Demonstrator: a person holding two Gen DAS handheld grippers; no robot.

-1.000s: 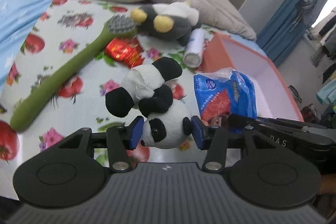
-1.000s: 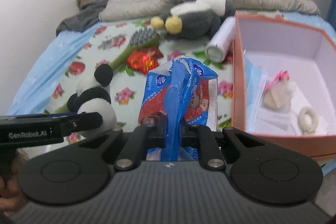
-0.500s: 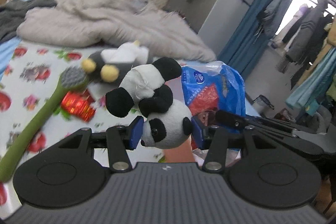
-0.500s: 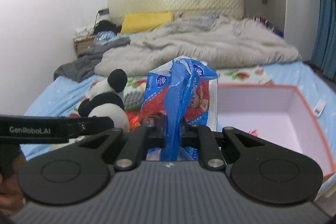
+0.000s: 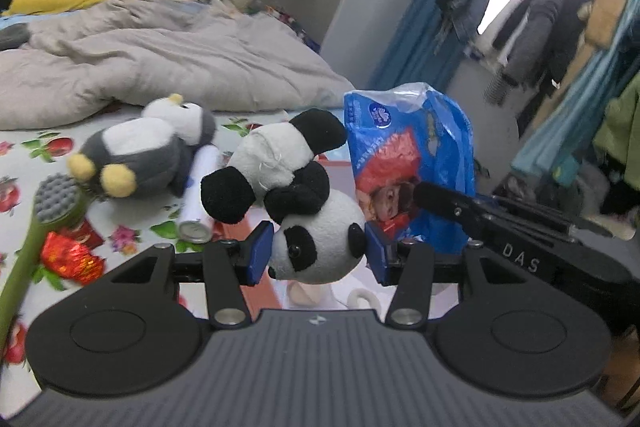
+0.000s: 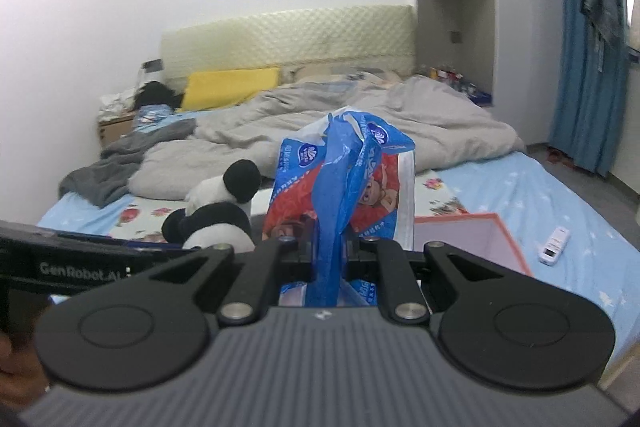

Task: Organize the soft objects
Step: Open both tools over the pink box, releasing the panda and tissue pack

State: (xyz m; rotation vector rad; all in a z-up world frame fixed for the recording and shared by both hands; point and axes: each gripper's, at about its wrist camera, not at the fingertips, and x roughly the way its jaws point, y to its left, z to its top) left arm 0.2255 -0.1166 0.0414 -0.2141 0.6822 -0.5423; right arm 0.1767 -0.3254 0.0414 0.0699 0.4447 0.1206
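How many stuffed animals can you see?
2. The panda is held by its head in the left gripper, above the bed. The grey penguin lies on the flowery sheet, further left. Others may be hidden behind the blue bag.

I am seeing a grey duvet [image 6: 360,123] lying rumpled across the head end of the bed [image 6: 560,203], a yellow pillow [image 6: 232,85] leaning by the headboard, a blue curtain [image 6: 588,47] hanging beyond the bed's far corner, and a white remote [image 6: 554,246] resting near its side edge.
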